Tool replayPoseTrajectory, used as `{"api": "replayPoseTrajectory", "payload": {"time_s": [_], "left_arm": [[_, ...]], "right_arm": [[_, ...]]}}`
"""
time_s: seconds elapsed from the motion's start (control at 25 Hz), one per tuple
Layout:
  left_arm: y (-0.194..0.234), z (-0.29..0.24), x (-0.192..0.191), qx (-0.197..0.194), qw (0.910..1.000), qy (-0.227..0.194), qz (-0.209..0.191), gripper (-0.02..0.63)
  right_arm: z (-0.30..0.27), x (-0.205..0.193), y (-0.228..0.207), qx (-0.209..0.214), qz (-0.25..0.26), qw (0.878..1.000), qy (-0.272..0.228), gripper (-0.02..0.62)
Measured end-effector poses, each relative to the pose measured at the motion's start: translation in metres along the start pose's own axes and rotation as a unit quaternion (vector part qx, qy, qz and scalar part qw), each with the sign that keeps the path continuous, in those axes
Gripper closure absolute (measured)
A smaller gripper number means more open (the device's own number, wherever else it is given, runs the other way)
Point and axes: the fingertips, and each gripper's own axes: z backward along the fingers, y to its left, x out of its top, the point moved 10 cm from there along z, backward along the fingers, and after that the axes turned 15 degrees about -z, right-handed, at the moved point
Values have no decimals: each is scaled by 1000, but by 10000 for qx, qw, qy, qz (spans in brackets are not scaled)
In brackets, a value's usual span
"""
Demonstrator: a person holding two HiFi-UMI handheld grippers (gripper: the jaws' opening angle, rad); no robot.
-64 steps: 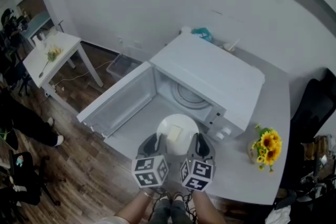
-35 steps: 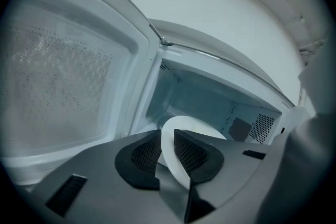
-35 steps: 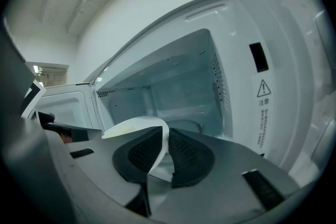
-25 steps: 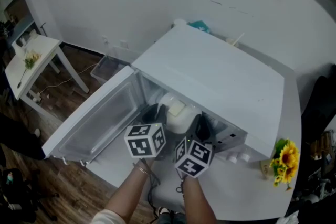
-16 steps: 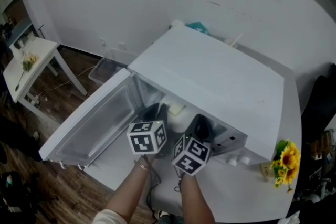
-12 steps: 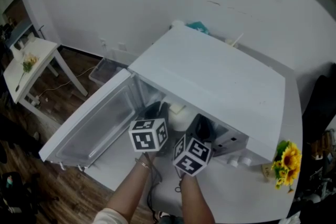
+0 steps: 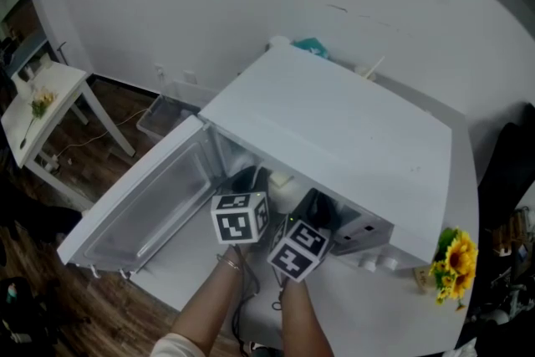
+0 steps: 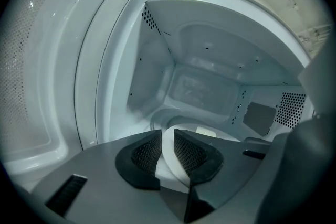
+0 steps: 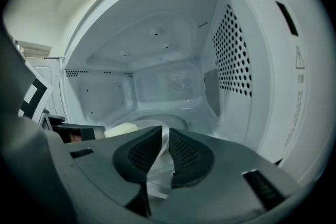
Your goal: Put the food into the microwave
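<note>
Here, white table (image 7: 393, 309), wood floor (image 7: 42, 305), left gripper (image 8: 167, 136) closing, right gripper (image 9: 165, 134) opening, pinching plate (image 8: 182, 129)

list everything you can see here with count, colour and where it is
microwave: 1, white, on the table, door open
plate: 1, white, inside the microwave's opening
food: 1 piece, pale yellow, on the plate
table: 1, grey, under the microwave
sunflowers: 1 bunch, yellow, right of the microwave
side table: 1, white, far left
left gripper: 1, dark grey, shut on the plate's rim
right gripper: 1, dark grey, shut on the plate's rim
</note>
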Motion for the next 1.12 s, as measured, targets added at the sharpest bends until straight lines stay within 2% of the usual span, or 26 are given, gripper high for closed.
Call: {"api": "replayPoseTrajectory", "payload": {"time_s": [0.28,0.76,0.84,0.88,1.04,1.12], "left_arm": [[-3,-3,2,191,9998,-111,-8,522],[-4,12,14,402,9977,-521,184,520],[-3,25,15,432,9976,-542,91,520],[-4,33,15,437,9976,-540,-7,520],[-20,78,10,470,9955,-614,-540,522],[-26,98,4,492,9953,-565,-619,522]], "right_arm": [[0,-2,2,-74,159,9998,2,532],[11,1,-1,547,-17,9984,-152,531],[15,3,1,637,-6,9979,-98,534],[18,4,2,682,15,9977,-60,574],[41,6,5,970,150,9951,135,574],[54,4,2,1138,290,9928,240,574]]}}
